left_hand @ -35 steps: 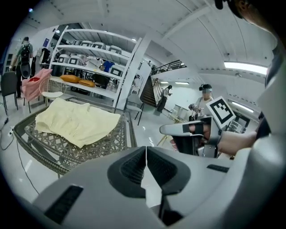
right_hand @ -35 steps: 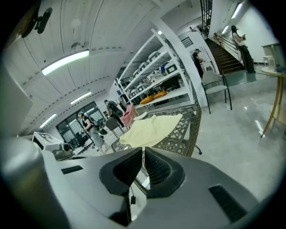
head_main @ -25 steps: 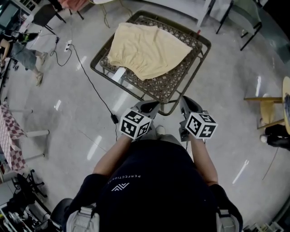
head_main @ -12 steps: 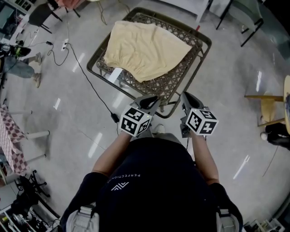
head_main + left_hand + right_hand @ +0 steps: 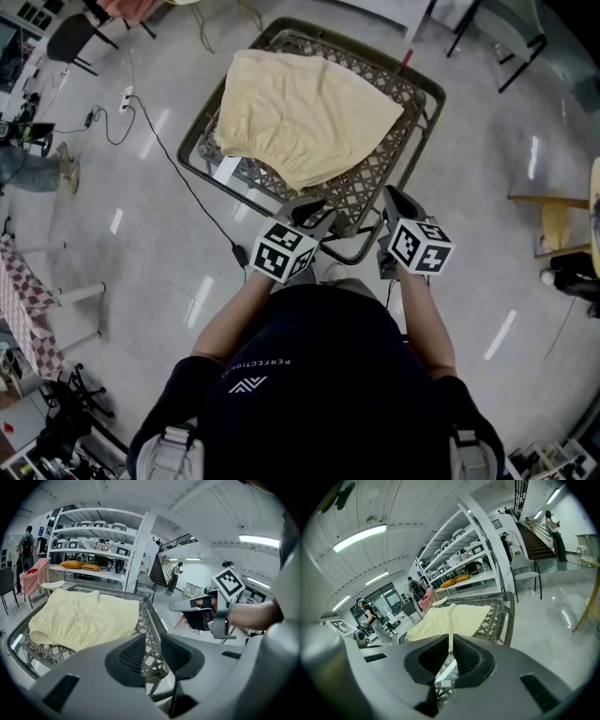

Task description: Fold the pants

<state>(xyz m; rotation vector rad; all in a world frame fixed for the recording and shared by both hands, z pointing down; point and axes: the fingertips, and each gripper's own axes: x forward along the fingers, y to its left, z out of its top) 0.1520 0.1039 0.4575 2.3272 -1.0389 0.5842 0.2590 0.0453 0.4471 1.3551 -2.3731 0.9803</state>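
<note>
Upper centre of the head view, the cream pants (image 5: 305,112) lie spread on a woven table (image 5: 377,178). Lower down, at the table's near edge, the left gripper (image 5: 312,210) has just been opening its jaws to a narrow gap, nothing between them. Beside it, the right gripper (image 5: 394,197) has its jaws together, empty.

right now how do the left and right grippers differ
The left gripper's jaws stand apart with a clear gap, having just been opening; the right gripper's jaws are shut, almost touching. The left gripper sits nearer the closest corner of the pants than the right gripper does. Both are empty, at the wicker table's near edge, short of the pants.
</note>
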